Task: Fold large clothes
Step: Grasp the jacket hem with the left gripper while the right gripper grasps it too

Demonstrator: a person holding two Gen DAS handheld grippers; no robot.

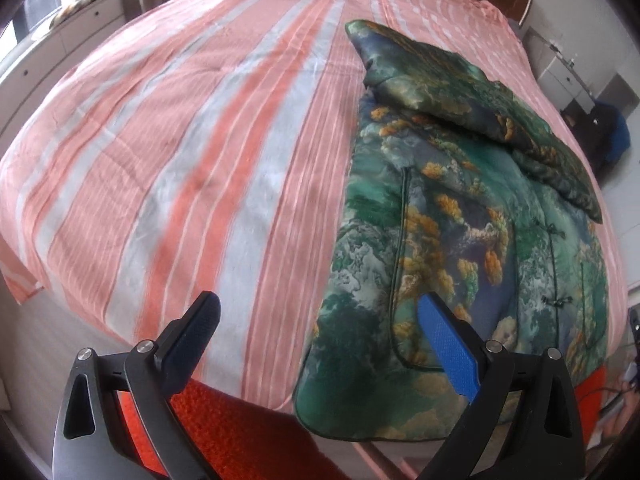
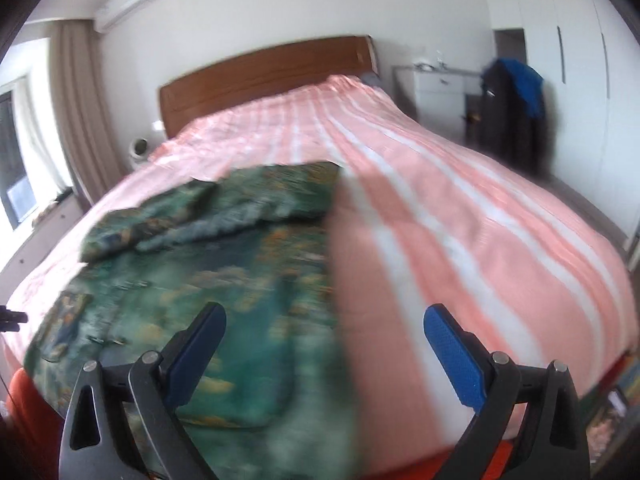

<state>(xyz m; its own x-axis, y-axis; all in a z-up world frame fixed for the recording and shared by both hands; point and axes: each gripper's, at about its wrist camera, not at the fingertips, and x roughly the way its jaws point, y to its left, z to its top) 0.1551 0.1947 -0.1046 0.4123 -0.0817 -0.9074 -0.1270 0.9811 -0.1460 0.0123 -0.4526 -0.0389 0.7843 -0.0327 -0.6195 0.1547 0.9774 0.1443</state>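
Your left gripper (image 1: 318,314) and right gripper (image 2: 325,326) both hang with jaws spread wide and empty above the foot of the bed (image 2: 460,216). Below them, the green landscape-print jacket (image 1: 452,216) lies flat on the bed's pink striped cover, one sleeve (image 1: 472,92) folded across its upper part. Beyond the jacket stands the wooden headboard (image 2: 260,76).

Home bedroom, striped bed (image 2: 460,216), wooden headboard (image 2: 260,76), curtains (image 2: 80,112), wardrobe (image 2: 560,40)
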